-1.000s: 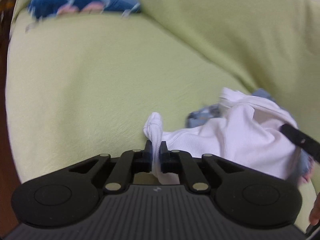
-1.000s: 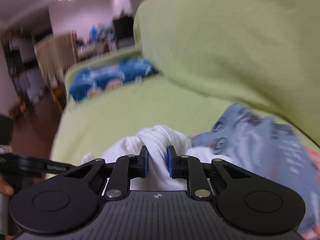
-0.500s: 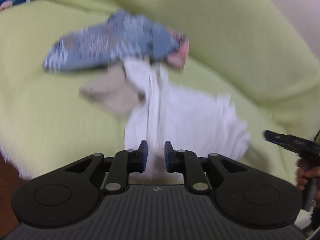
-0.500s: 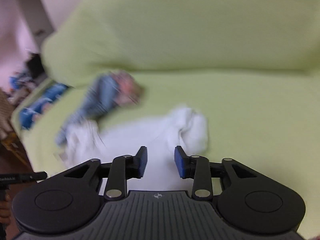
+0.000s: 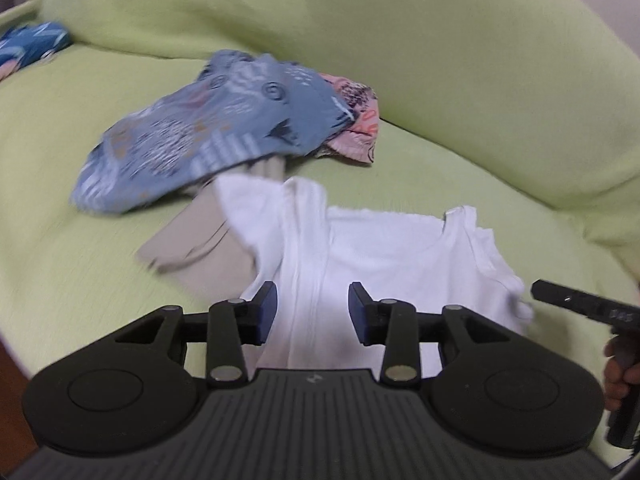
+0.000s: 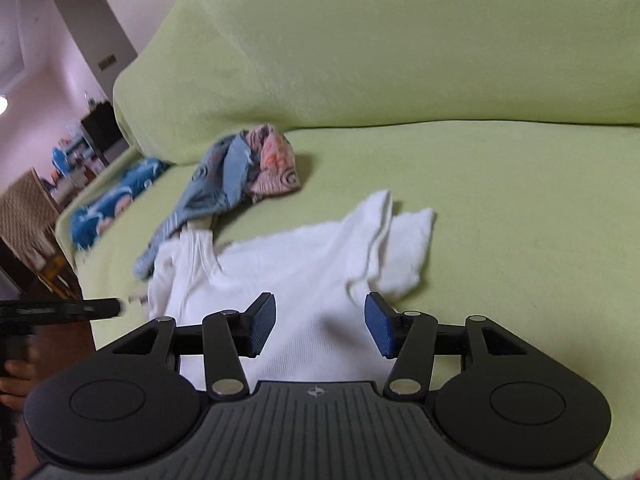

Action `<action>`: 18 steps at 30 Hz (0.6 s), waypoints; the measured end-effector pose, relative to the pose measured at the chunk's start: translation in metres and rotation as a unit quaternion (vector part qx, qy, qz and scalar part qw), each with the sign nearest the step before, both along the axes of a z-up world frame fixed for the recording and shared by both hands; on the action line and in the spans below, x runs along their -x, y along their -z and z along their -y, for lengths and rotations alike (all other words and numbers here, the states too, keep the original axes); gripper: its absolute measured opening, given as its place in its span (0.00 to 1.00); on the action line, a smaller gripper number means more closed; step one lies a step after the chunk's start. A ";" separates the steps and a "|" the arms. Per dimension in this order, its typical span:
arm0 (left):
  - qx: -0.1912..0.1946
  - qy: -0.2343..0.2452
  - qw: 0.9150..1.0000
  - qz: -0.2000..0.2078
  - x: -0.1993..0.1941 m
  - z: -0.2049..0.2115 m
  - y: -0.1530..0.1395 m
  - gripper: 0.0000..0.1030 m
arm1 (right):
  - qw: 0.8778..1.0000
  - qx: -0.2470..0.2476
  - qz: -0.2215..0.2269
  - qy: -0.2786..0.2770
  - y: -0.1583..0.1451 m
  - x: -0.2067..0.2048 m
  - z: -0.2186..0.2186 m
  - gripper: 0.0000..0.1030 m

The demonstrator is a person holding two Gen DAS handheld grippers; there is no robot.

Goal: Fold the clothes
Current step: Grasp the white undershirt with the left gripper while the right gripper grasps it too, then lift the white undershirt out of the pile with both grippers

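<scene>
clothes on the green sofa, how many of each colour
white ribbed cotton shirt: 1
grey-blue patterned garment: 1
pink patterned garment: 1
beige garment: 1
dark blue printed garment: 1
total: 5

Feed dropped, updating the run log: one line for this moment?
phase: laying out | left gripper: open, empty | right gripper: open, empty | white ribbed cotton shirt: spread on green sofa, unfolded | blue patterned garment: beside it

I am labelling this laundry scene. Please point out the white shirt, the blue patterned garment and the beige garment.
white shirt [image 5: 384, 248]: left wrist view, on its flat middle panel.
blue patterned garment [image 5: 208, 136]: left wrist view, on its broad top surface.
beige garment [image 5: 200, 240]: left wrist view, on the part showing beside the shirt.
</scene>
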State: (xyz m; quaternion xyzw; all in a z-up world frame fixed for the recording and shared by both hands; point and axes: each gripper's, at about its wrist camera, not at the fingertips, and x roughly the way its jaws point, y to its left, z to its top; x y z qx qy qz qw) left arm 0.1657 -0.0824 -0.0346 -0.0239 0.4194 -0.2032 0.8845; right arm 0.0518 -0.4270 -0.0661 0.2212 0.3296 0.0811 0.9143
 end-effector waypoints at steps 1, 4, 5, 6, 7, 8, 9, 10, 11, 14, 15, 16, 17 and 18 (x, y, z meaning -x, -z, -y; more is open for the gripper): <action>-0.007 0.002 1.000 0.002 -0.010 0.008 0.001 0.33 | 1.000 -0.003 -0.001 -0.002 0.002 -0.007 0.003 0.51; -0.027 0.006 1.000 0.008 -0.040 0.031 0.006 0.33 | 1.000 0.002 -0.001 0.006 0.008 -0.037 0.016 0.51; -0.032 0.002 0.999 0.012 -0.048 0.034 0.008 0.33 | 1.000 0.000 -0.001 0.010 0.010 -0.048 0.022 0.51; -0.035 -0.002 0.999 0.015 -0.055 0.036 0.010 0.33 | 1.000 -0.001 -0.001 0.015 0.012 -0.059 0.027 0.51; -0.035 -0.005 0.999 0.016 -0.062 0.037 0.012 0.34 | 1.000 0.001 -0.001 0.020 0.014 -0.071 0.031 0.51; -0.036 -0.007 0.999 0.015 -0.069 0.038 0.015 0.37 | 1.000 0.003 -0.004 0.019 0.017 -0.083 0.034 0.51; -0.036 -0.010 0.999 0.013 -0.076 0.040 0.017 0.39 | 1.000 0.006 -0.007 0.020 0.020 -0.093 0.036 0.51; -0.039 -0.015 0.999 0.010 -0.081 0.041 0.020 0.39 | 1.000 0.009 -0.011 0.021 0.024 -0.104 0.037 0.51; -0.041 -0.016 0.999 0.008 -0.086 0.043 0.024 0.39 | 1.000 0.011 -0.014 0.022 0.029 -0.113 0.037 0.51; -0.050 -0.008 0.999 0.007 -0.094 0.050 0.032 0.18 | 0.999 0.006 -0.034 0.025 0.046 -0.137 0.037 0.40; -0.057 -0.006 0.998 0.008 -0.094 0.052 0.032 0.05 | 0.999 0.014 -0.030 0.015 0.048 -0.141 0.034 0.26; -0.060 -0.006 0.998 0.010 -0.093 0.052 0.031 0.05 | 0.999 0.019 -0.027 0.003 0.047 -0.142 0.031 0.07; -0.050 -0.003 0.999 0.012 -0.089 0.049 0.027 0.05 | 1.000 0.017 -0.017 0.001 0.043 -0.138 0.030 0.06; -0.035 0.000 0.999 0.015 -0.083 0.044 0.021 0.05 | 1.000 0.009 0.000 -0.001 0.036 -0.129 0.030 0.06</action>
